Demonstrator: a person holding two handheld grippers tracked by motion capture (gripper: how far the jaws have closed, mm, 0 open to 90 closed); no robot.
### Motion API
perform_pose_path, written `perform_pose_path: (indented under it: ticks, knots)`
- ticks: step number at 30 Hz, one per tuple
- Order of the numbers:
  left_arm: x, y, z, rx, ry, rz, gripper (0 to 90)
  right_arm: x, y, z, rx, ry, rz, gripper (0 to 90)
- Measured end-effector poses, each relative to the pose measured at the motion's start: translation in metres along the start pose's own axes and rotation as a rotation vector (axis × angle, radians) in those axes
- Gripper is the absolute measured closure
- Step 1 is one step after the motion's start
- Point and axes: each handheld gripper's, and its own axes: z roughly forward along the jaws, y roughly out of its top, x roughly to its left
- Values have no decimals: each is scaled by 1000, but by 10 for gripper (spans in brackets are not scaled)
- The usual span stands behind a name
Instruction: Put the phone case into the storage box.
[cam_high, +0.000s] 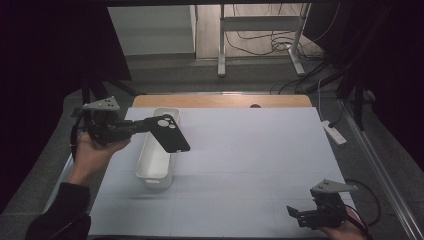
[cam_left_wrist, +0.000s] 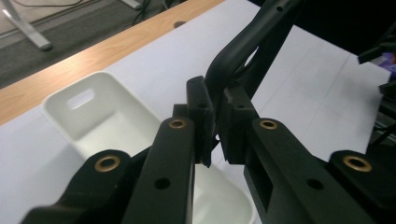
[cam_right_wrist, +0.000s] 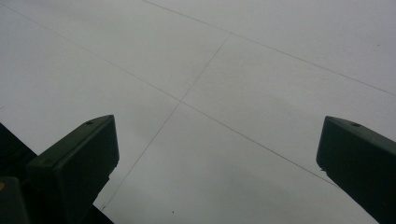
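My left gripper (cam_high: 145, 123) is clamped on the edge of a black phone case (cam_high: 170, 133); in the left gripper view the two pads (cam_left_wrist: 201, 122) pinch the thin rim of the case (cam_left_wrist: 252, 42) with almost no gap left between them. The case is held in the air, tilted, camera cutout end nearest the gripper and the far end sloping down toward the desk. It hangs above the white bin (cam_high: 157, 150), overlapping its right rim in the high view, and touches neither bin nor desk as far as I can tell. The bin is a long, narrow white tub with a handle slot in its far end wall (cam_left_wrist: 80, 99); the part of its inside I can see (cam_left_wrist: 112, 130) holds nothing. It stands on the white sheet covering the desk (cam_high: 250, 165), on the left side, long axis running away from me. My right gripper (cam_high: 300, 214) sits low at the near right corner of the desk, well apart from the bin and case. Its jaws stand wide apart with nothing between them, bare sheet (cam_right_wrist: 210, 93) below.
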Motion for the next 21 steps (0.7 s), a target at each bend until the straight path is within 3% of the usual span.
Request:
perform_pose_path:
  ticks: [21]
  knots:
    - [31, -14, -14, 23, 83, -37, 835, -1, 0, 0, 7, 2, 10, 0]
